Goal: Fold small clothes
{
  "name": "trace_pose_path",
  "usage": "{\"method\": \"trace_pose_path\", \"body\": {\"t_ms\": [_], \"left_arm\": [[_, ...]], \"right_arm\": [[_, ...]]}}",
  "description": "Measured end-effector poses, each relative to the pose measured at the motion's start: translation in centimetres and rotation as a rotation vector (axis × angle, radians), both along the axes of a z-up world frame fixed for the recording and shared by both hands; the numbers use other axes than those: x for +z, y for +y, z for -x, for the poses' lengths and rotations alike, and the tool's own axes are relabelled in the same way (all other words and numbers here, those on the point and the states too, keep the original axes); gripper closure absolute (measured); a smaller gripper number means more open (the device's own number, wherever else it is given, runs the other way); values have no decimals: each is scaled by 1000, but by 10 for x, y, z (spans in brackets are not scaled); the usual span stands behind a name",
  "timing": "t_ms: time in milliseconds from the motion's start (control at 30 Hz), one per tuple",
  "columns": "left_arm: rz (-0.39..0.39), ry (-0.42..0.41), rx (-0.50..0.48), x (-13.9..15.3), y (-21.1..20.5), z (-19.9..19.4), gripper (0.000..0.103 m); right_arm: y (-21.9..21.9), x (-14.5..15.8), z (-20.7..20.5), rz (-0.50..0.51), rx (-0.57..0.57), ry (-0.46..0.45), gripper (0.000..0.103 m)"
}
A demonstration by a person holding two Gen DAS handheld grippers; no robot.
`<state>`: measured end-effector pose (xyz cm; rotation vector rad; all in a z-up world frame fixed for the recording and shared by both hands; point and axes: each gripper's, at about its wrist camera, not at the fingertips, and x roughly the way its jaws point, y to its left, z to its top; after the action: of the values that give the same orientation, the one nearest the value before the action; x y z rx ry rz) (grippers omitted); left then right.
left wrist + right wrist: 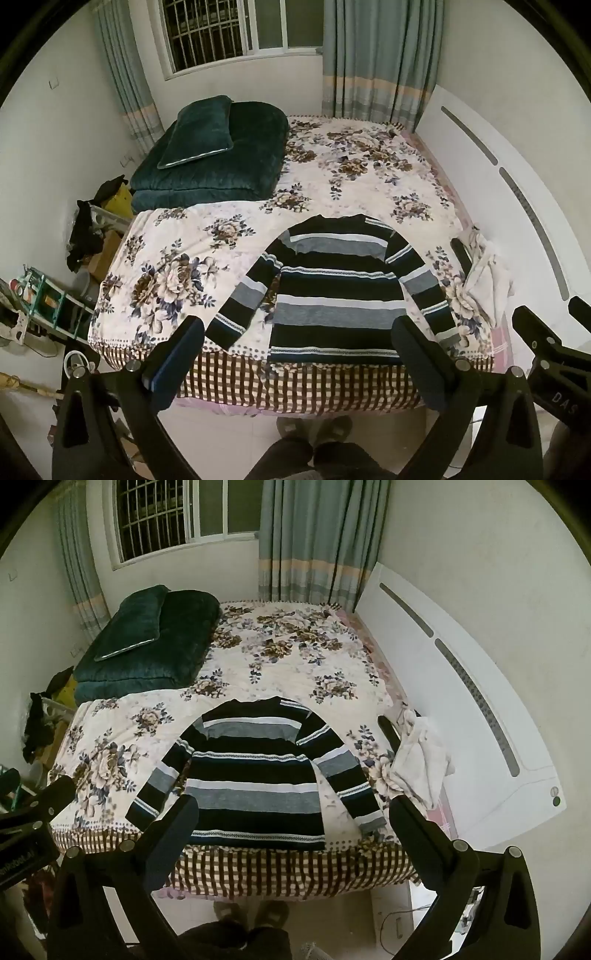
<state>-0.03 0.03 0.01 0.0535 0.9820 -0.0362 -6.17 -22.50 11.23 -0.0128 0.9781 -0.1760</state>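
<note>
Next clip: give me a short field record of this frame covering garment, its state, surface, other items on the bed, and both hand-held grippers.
garment: striped sweater, long-sleeved, dark, grey and white bands
state: spread flat, unfolded, sleeves angled outward, hem at the near bed edge
surface: floral bedspread
other items: green folded quilt with pillow on top at the far left; white cloth pile at the right edge
left hand-held gripper: open, above the near edge, holding nothing
right hand-held gripper: open, holding nothing

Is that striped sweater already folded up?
No, the sweater lies spread flat on the bed with both sleeves stretched out to the sides.
</note>
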Motion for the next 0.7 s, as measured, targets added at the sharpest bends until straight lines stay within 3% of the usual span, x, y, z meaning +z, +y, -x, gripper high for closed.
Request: {"method": "trace_pose_path", "body": {"t_ms": [700], "left_arm": [[13,-5,2,6,-2,2,0]], "right_arm": [[1,10,5,5,2,-12,0]]}}
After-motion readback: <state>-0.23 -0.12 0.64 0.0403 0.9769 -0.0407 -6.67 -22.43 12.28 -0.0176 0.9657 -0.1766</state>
